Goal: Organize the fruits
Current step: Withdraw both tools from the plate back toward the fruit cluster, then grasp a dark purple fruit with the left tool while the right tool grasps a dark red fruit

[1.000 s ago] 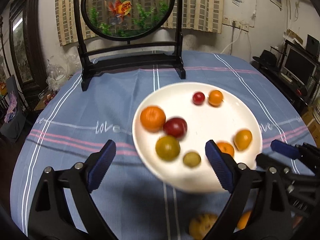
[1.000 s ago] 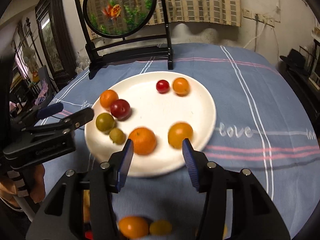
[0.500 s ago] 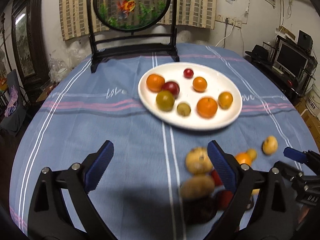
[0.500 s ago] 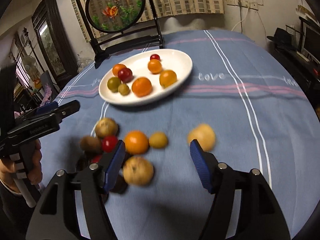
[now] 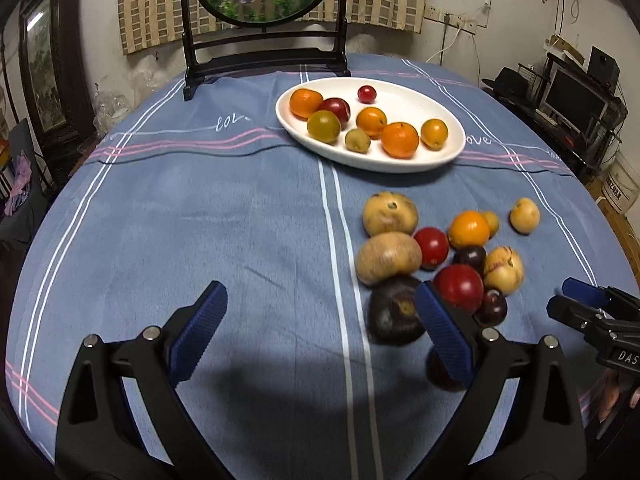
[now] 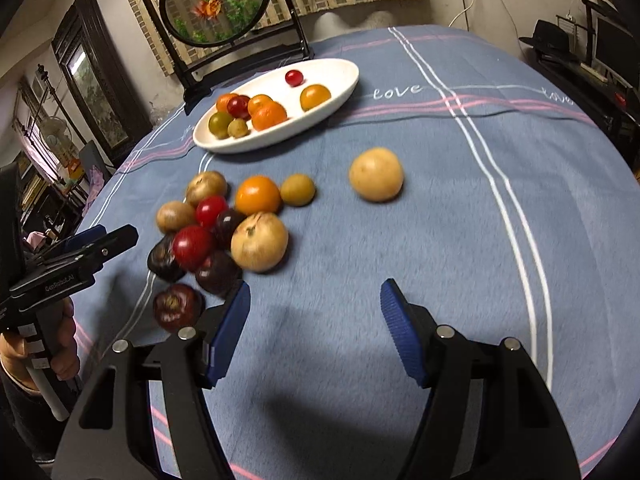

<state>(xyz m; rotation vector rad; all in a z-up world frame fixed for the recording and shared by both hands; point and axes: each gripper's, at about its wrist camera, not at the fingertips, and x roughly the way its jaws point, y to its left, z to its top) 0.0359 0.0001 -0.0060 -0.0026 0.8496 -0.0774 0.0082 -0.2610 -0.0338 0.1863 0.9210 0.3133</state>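
- Right claw has just been opening, blue pads spread, nothing between them; left claw gapes empty too.
- Loose mixed fruit pile sits on the blue-clothed tabletop, near the oval white plate already holding several.
- Looks like between picks: next, probably drop onto the pale round fruit, though motion blur makes that iffy.

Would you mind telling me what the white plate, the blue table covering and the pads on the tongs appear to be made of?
White plate: probably glazed ceramic, as its rim is smooth and glossy; melamine is possible.
Table covering: woven cloth with a soft, slightly fuzzy matte nap, creases, printed stripes and "love" lettering.
Pads: blue, ribbed and matte, probably rubber or soft plastic, on black arms that look like moulded plastic.
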